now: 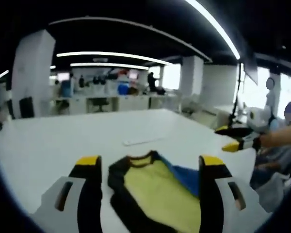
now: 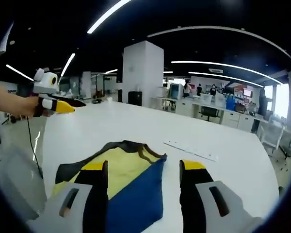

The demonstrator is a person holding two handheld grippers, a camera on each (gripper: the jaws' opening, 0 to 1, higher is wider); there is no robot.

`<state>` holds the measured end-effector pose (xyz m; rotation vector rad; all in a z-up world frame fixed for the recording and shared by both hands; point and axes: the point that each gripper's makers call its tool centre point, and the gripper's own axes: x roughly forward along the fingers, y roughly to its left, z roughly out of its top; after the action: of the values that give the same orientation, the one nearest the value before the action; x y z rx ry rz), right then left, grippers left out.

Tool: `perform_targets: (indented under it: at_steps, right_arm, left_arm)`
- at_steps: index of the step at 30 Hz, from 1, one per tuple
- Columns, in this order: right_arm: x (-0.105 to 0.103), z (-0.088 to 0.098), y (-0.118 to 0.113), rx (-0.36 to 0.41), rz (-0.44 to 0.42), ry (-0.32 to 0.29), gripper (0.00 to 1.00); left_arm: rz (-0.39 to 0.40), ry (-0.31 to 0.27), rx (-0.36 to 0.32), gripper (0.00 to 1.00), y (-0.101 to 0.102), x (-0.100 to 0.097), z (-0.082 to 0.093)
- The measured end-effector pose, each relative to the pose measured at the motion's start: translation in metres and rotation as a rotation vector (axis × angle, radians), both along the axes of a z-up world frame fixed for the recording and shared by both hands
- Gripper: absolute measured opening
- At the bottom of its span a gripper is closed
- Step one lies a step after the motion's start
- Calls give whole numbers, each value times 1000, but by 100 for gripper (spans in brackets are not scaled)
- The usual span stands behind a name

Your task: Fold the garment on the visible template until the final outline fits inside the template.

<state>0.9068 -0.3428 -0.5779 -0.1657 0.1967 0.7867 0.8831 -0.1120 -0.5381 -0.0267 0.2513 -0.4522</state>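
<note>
- Left gripper view: we see a white table (image 1: pixel 63 141) in an open office with ceiling light strips and distant desks.
- One garment (image 1: pixel 155 189), yellow, blue and black-edged, lies flat on the table between our left gripper (image 1: pixel 150 167)'s spread jaws, which pinch nothing.
- Right gripper view adds a white pillar (image 2: pixel 142 73); our right gripper (image 2: pixel 143 170) hovers over the garment with its jaws apart and empty.
- We count two grippers and one thin white strip (image 2: pixel 191 150) on the table beyond the garment.

Garment (image 1: pixel 155 189) lies on the table (image 1: pixel 63 141), between the left gripper (image 1: pixel 150 162) jaws; right gripper (image 1: pixel 230 138) hovers beyond, to its right.
</note>
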Motion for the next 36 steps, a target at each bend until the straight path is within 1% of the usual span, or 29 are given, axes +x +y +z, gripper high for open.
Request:
perform_targets:
  at_steps: [2,5,9,13,19,23,30,36]
  right_arm:
    - [-8,6,-1,10,-3,-6,61]
    - [-25,18,-3,14,-2,-27,61]
    - [-44,27,-7,15,-6,-42,61]
    - [-60,30,-12,27,-21,-44,61]
    - [-86,27,-17,22,-26,-28,61]
    - [-97,24,-19,23,-28,-15,60]
    - [-107,15,-21,33,-47,11,60]
    - [-112,6,-20,36,-48,37,59]
  left_arm:
    - [-3,-16,30,77,0,-11,6]
    - [-12,-35,52,76,0,-28,16]
    - [-6,-55,66,76,3,-46,25]
    - [1,-61,65,75,4,-60,26]
    - [-3,-59,75,74,0,-79,24]
    - [-5,-57,75,74,1,-89,22]
    - [6,-31,78,72,4,-102,9]
    - [23,-11,68,70,8,-106,4]
